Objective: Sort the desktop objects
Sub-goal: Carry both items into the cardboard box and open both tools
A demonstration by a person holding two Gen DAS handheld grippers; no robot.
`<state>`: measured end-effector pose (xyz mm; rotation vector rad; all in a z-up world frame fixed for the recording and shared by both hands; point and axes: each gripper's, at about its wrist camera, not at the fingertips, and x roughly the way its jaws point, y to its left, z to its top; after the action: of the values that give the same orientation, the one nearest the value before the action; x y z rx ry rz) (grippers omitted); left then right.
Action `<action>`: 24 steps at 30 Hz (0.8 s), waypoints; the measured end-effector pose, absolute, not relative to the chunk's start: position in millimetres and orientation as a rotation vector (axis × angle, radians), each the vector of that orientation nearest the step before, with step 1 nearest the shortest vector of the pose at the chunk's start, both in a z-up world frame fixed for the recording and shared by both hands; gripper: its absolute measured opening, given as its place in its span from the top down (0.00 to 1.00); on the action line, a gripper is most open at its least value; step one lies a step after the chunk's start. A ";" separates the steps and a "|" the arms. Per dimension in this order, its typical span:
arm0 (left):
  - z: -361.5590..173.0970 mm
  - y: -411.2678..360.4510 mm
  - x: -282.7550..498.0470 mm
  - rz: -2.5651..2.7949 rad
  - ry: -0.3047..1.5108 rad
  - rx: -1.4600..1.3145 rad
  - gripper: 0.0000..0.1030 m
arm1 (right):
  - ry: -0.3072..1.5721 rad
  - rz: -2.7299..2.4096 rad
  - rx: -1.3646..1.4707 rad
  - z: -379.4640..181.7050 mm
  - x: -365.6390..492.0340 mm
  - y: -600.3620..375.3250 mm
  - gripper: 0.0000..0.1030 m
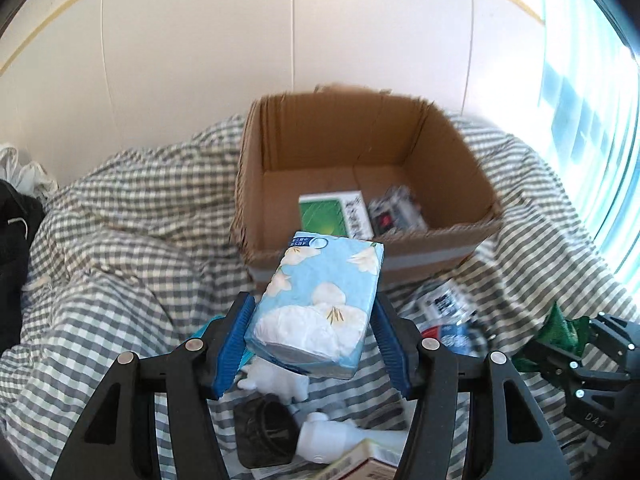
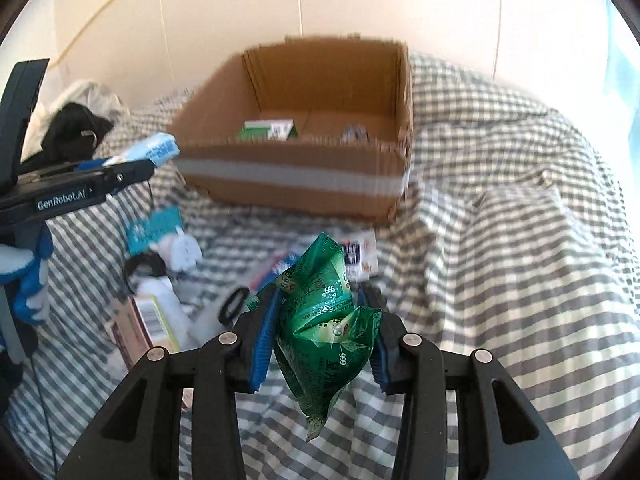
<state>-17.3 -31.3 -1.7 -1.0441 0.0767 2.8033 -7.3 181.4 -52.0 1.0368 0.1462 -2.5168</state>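
My left gripper [image 1: 314,312] is shut on a blue tissue pack with white flowers [image 1: 320,300], held in the air just short of an open cardboard box [image 1: 256,184]. A green and white box [image 1: 334,216] and a grey packet [image 1: 394,212] lie inside the cardboard box. In the right wrist view my right gripper [image 2: 320,304] is shut on a crumpled green foil bag [image 2: 326,320], lifted above the checked cloth, with the cardboard box [image 2: 292,178] ahead. The left gripper [image 2: 124,174] with the tissue pack [image 2: 154,150] shows at the left there.
Grey-and-white checked cloth [image 1: 120,248] covers the surface. Below the left gripper lie a white bottle [image 1: 340,438], a black cap [image 1: 264,436] and printed packets [image 1: 448,308]. A small carton [image 2: 154,322], a teal card [image 2: 152,228] and a white plug [image 2: 184,254] lie left of the green bag.
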 end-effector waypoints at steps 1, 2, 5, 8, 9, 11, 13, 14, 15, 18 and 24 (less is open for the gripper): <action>1.8 -29.7 -16.2 2.806 0.073 -1.032 0.41 | 0.139 -2.526 1.020 -48.6 -5.6 181.5 0.62; 5.7 -28.8 -15.2 2.810 0.068 -1.018 0.41 | 0.126 -2.534 0.997 -44.4 -4.6 182.1 0.62; 17.3 -28.2 -12.7 2.823 0.043 -0.979 0.41 | 0.105 -2.556 0.925 -33.2 -2.2 183.6 0.62; 28.6 -28.5 -12.0 2.830 0.010 -0.942 0.41 | 0.091 -2.571 0.860 -18.4 -0.8 182.4 0.62; 31.6 -28.1 -11.6 2.833 0.006 -0.930 0.41 | 0.087 -2.577 0.840 -13.9 -0.9 181.6 0.62; 37.9 -28.5 -11.7 2.838 0.003 -0.906 0.41 | 0.080 -2.582 0.803 -4.1 -1.7 178.7 0.62; 45.1 -28.8 -12.2 2.846 -0.003 -0.878 0.41 | 0.072 -2.584 0.773 4.2 -2.9 176.8 0.62; 49.3 -29.1 -12.8 2.850 -0.010 -0.862 0.41 | 0.069 -2.584 0.757 8.4 -4.1 175.2 0.62; 52.3 -28.5 -13.0 2.855 -0.016 -0.850 0.41 | 0.064 -2.587 0.735 14.2 -5.4 172.8 0.62; 61.8 -29.8 -14.8 2.868 -0.034 -0.814 0.41 | 0.058 -2.591 0.686 26.9 -8.3 167.8 0.62; 77.8 -33.4 -20.0 2.894 -0.061 -0.743 0.41 | 0.024 -2.602 0.599 54.1 -18.1 162.3 0.62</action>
<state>-20.0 -33.4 77.8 -0.7435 -0.0612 2.8944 -18.1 162.3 54.1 0.5986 0.0238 -2.6021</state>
